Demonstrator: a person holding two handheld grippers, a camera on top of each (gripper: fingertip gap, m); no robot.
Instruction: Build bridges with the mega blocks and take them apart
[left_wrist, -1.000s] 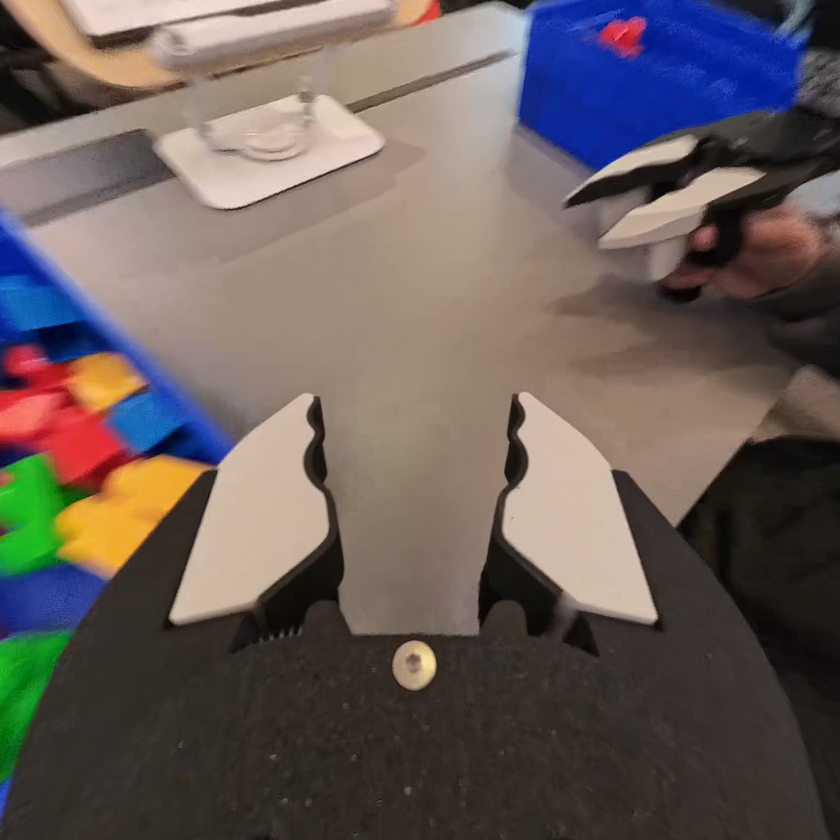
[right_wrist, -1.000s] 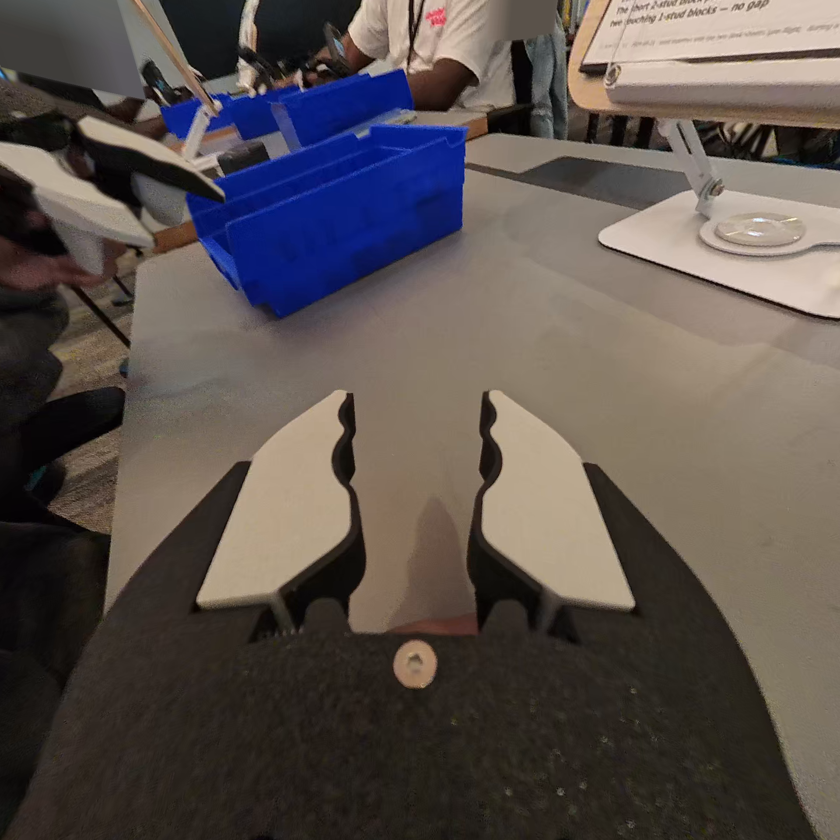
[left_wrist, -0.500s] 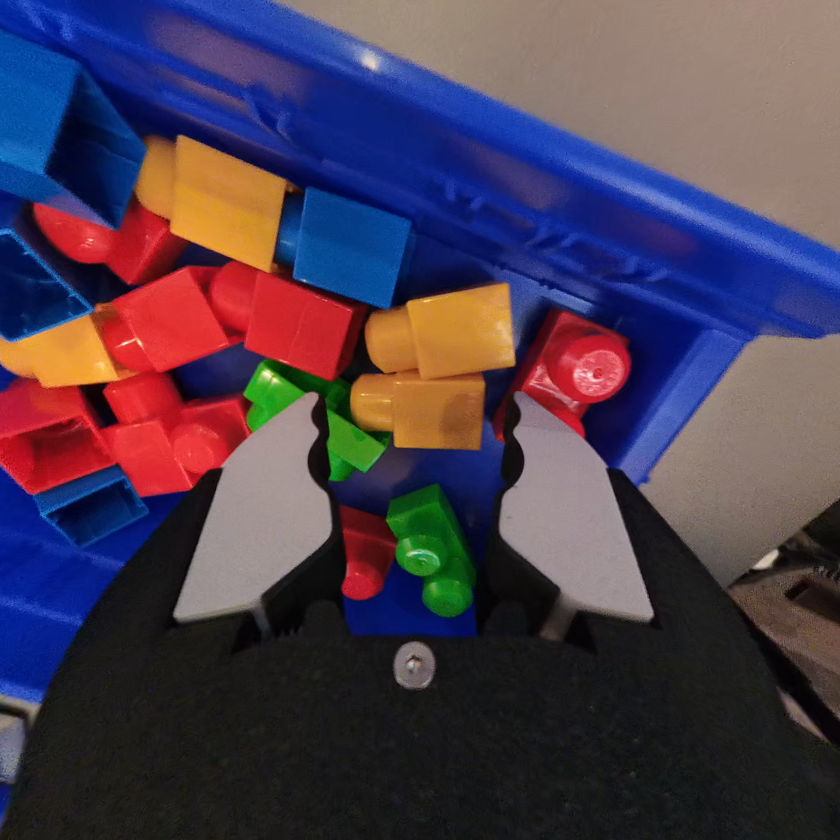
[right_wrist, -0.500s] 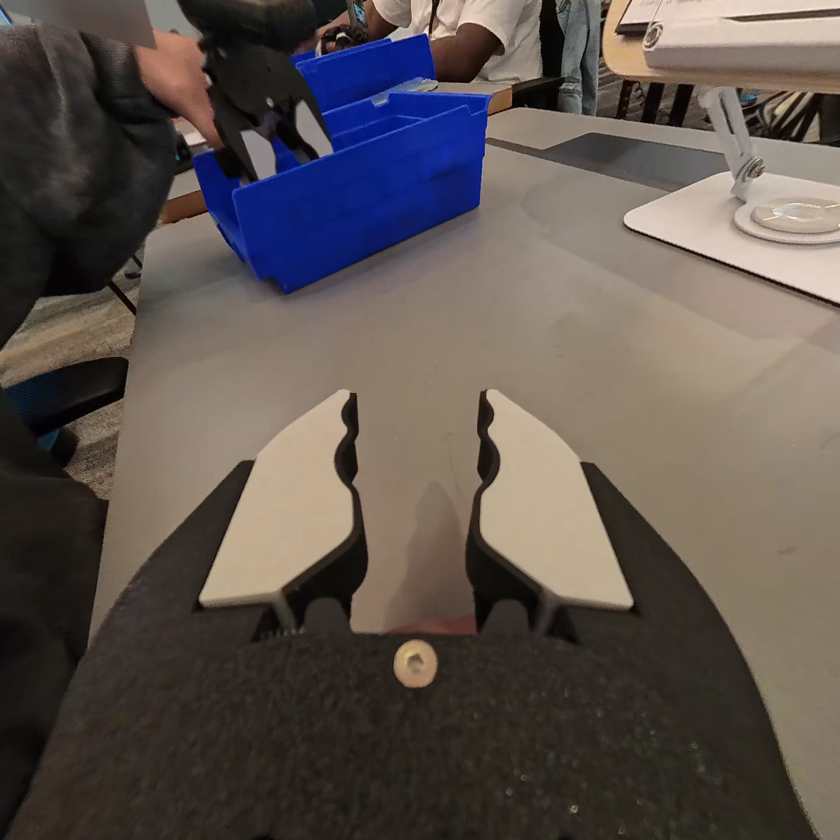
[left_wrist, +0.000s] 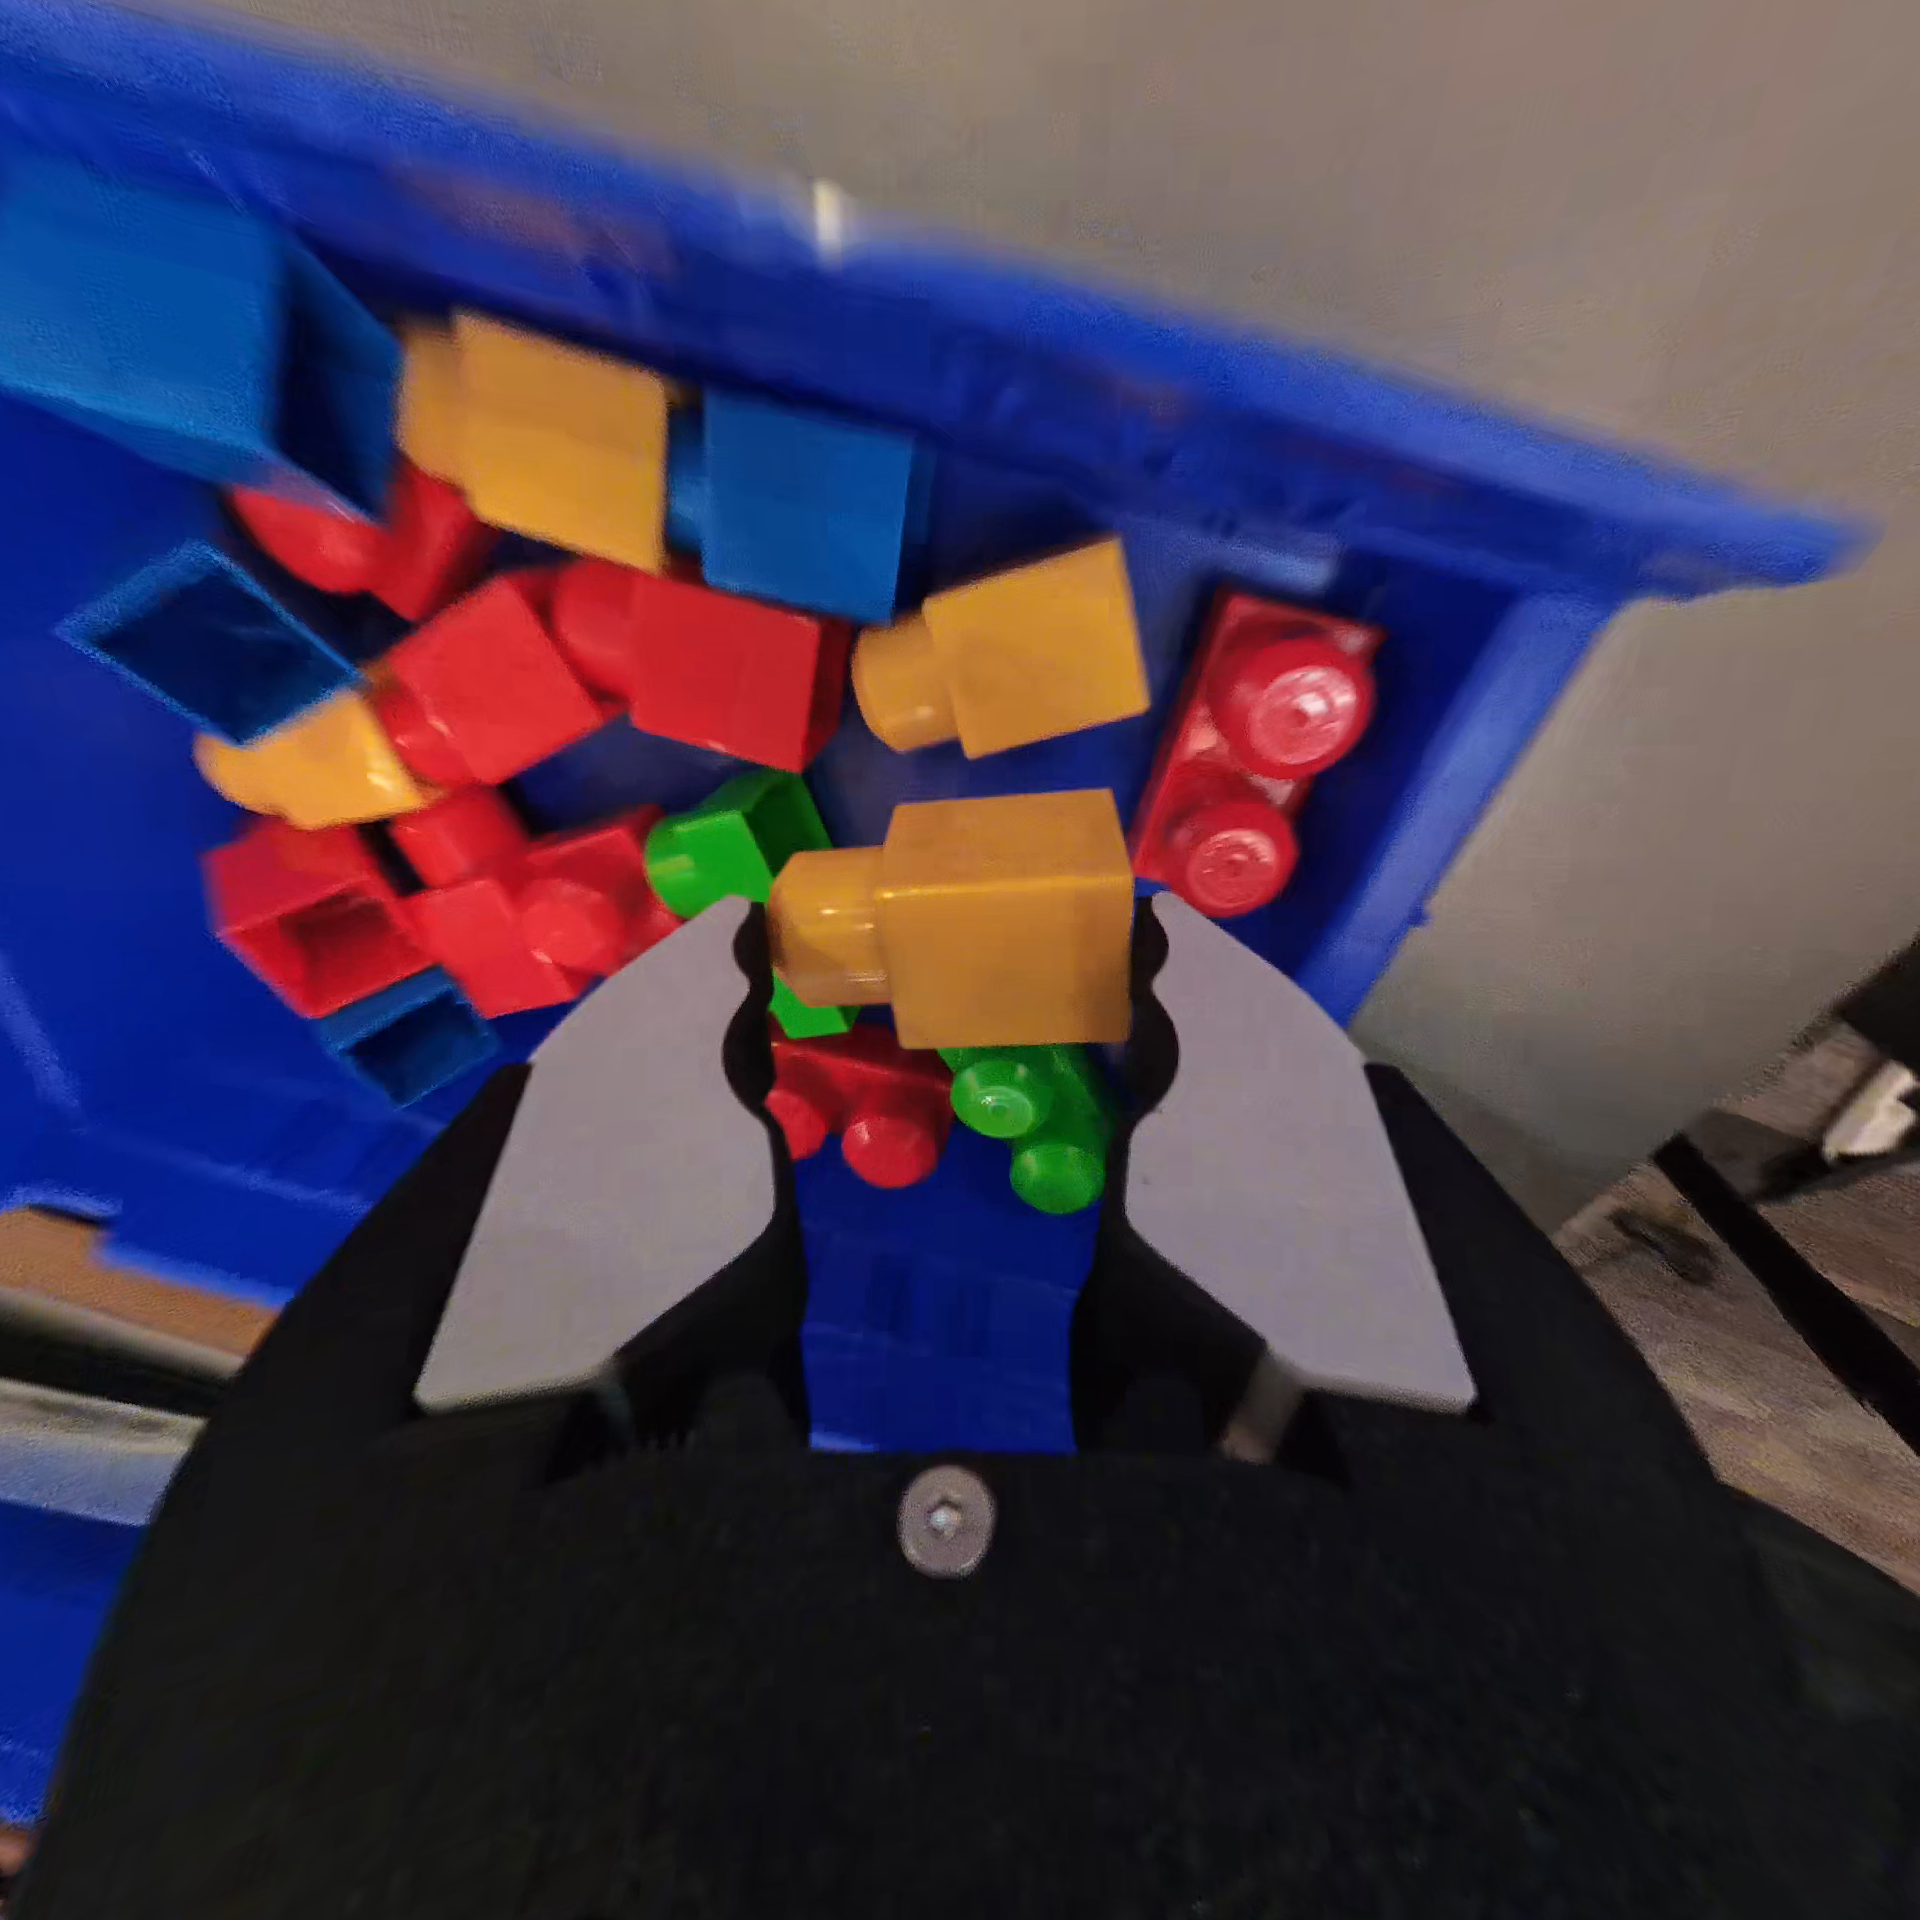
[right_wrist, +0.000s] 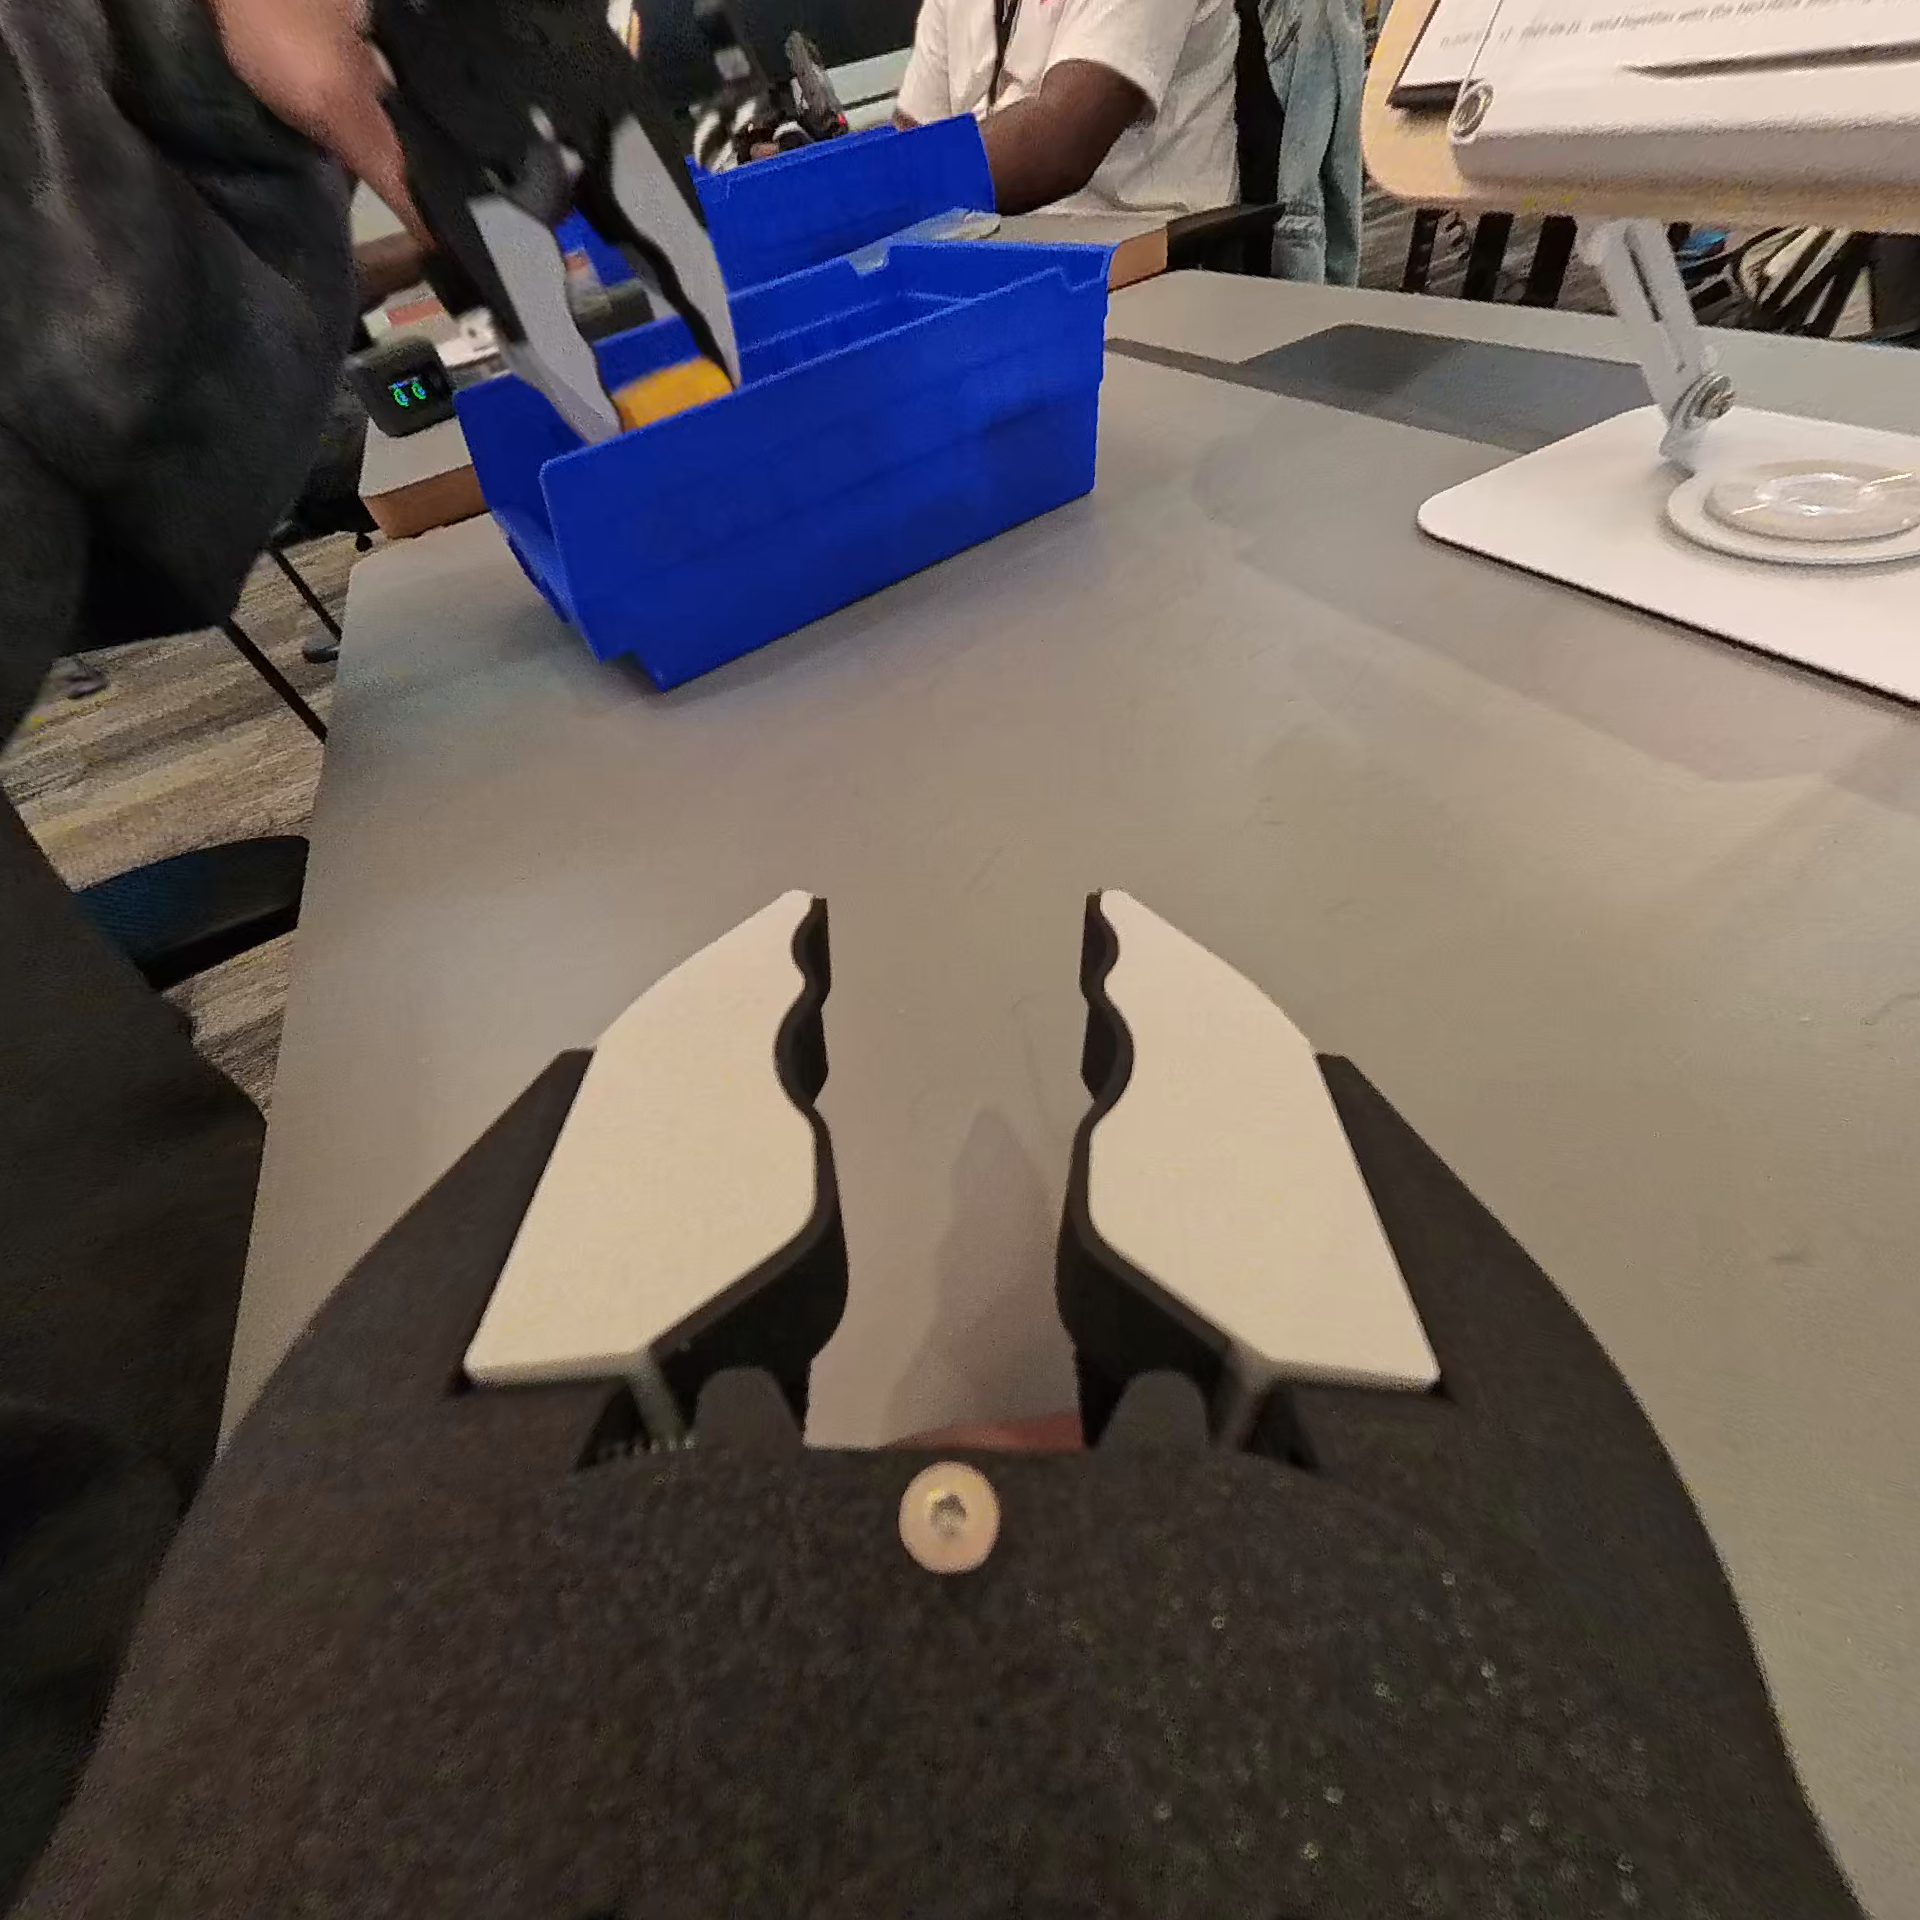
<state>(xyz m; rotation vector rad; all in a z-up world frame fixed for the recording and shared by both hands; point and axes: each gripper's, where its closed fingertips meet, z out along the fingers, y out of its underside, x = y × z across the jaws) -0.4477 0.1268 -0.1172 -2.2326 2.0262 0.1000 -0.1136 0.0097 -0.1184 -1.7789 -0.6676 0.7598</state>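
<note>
Now up off the heap and pinched, where half a second back lay loose among the others: yellow block (left_wrist: 1003, 920), stud pointing left, clamped between the left gripper (left_wrist: 943, 940) fingertips. Hanging just above the blue bin (left_wrist: 1226, 416), over a small red block (left_wrist: 862, 1101) and a green block (left_wrist: 1034, 1117) on the bin floor. More red, yellow and blue blocks jumbled beyond, a two-stud red block (left_wrist: 1262, 753) against the bin's right wall. Seen from the other side: bin at the far left of the grey table (right_wrist: 1143, 748), yellow showing between those tilted fingers. Right gripper (right_wrist: 956, 914) parted, nothing between, low over bare tabletop. White stand base (right_wrist: 1621, 540) off to the right
</note>
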